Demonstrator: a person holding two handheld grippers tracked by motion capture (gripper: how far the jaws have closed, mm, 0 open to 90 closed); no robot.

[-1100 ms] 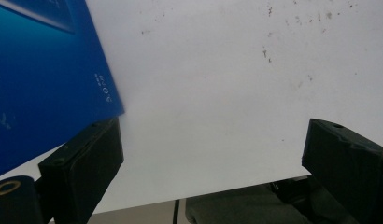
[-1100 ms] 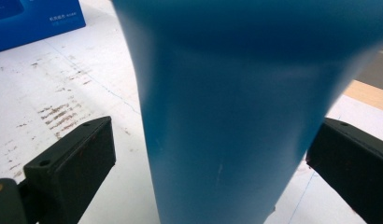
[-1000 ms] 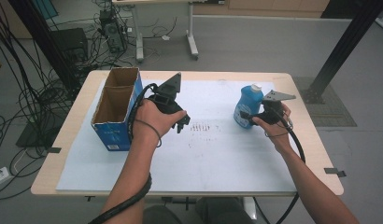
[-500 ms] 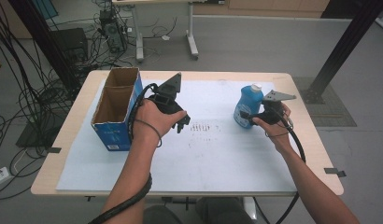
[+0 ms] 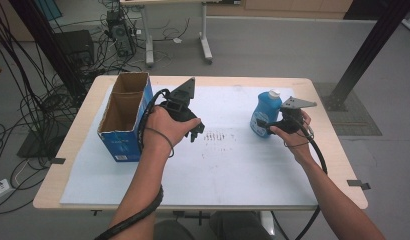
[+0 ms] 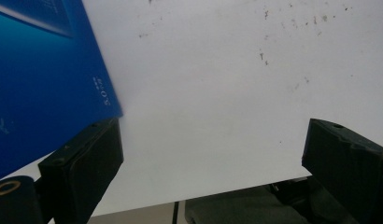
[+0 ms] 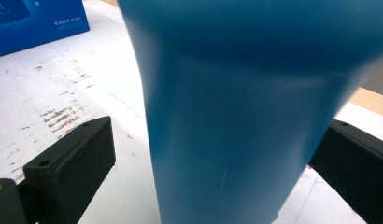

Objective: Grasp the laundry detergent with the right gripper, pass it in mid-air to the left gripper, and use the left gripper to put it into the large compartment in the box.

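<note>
Currently, working from the left: the open cardboard box [image 5: 124,116] stands near the table's [image 5: 303,165] left edge, split into two compartments, both apparently empty. Your left tool [image 5: 195,131] sits just beside the box's right wall, jaws apart and holding nothing. At the right, the blue bottle [image 5: 265,114] stands upright, long axis vertical, directly between the jaws of your right tool [image 5: 263,122]. Those jaws are spread, one on each side of the bottle's body, not yet clamped. The bottle lies well right of the box; your right hand [image 5: 293,131] is nearer.
</note>
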